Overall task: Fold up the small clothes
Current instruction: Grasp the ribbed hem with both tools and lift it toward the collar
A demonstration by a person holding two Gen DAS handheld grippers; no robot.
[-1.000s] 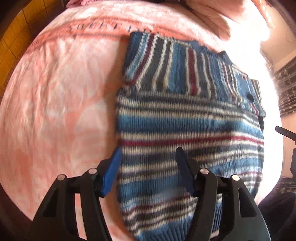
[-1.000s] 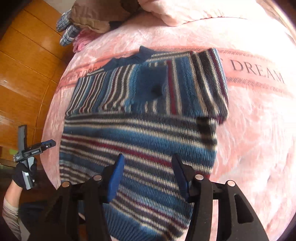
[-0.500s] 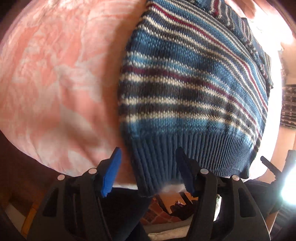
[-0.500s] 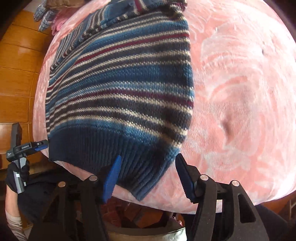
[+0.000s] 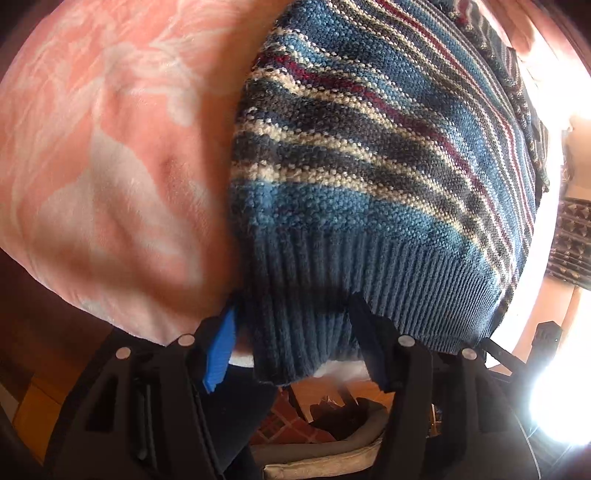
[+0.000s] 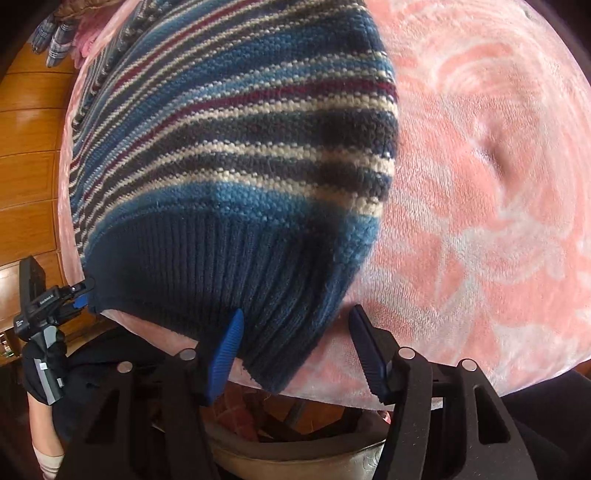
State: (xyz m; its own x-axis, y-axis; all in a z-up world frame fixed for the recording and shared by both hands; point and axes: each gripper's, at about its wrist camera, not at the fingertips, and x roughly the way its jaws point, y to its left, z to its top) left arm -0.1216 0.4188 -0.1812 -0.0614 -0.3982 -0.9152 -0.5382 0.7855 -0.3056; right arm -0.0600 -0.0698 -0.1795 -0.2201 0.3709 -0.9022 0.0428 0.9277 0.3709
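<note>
Your left tool [image 5: 295, 343] gapes around the sweater's [image 5: 388, 158] hem corner on the blanket [image 5: 103, 147]; your right tool [image 6: 295, 347] gapes likewise; only its view shows your gloved left hand [image 6: 44, 365].

It was a home bedroom: a bed under a pink blanket [image 6: 480, 184], wood panelling [image 6: 29, 147] at 9 o'clock, clothes [image 6: 55, 33] piled at 11.

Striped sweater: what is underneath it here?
The striped sweater lies on a pink blanket, its ribbed hem hanging past the blanket's edge between both grippers' open jaws. Whatever is directly beneath the knit is covered.
</note>
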